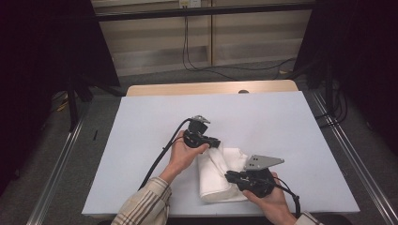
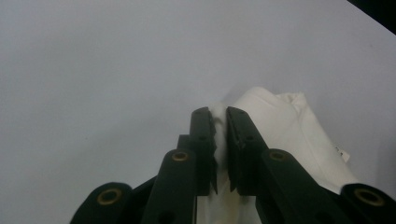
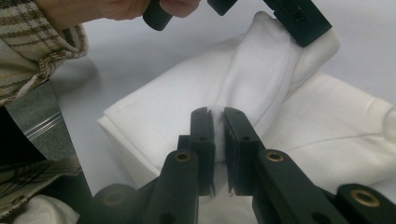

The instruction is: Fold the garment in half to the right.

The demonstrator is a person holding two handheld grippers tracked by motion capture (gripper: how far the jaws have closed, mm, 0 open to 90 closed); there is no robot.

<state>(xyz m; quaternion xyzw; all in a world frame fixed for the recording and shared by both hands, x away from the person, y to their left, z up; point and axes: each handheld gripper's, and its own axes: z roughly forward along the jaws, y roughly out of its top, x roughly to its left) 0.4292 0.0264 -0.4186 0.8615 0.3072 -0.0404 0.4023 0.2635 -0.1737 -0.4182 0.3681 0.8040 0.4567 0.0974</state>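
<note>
A white, soft, folded cloth [image 1: 217, 176] lies on the near middle of the desk, its long axis running from the far edge of the fold toward the person's side. A raised, twisted ridge of fabric crosses its top, and both claws have hold of that ridge. The left claw [image 1: 215, 141] bites the far end: in the left gripper view its black jaws stand nearly together with a pinch of white fabric [image 2: 219, 135] squeezed between the pads. The right claw [image 1: 231, 177] bites the near end from the person's right side, jaws likewise almost closed on a thin fold of cloth [image 3: 218, 135]. The two grips sit on one line along the ridge, so any lift or spread would likely tension the fabric between them; neither hand is nearer than the other, each already being on the cloth.

A plaid sleeve [image 1: 143, 204] covers the left forearm. The desk top [image 1: 155, 122] is a pale blue-white sheet over a light wooden board [image 1: 211, 87]. Beyond it are grey floor, dark curtains at both sides and cables hanging along a pale wall.
</note>
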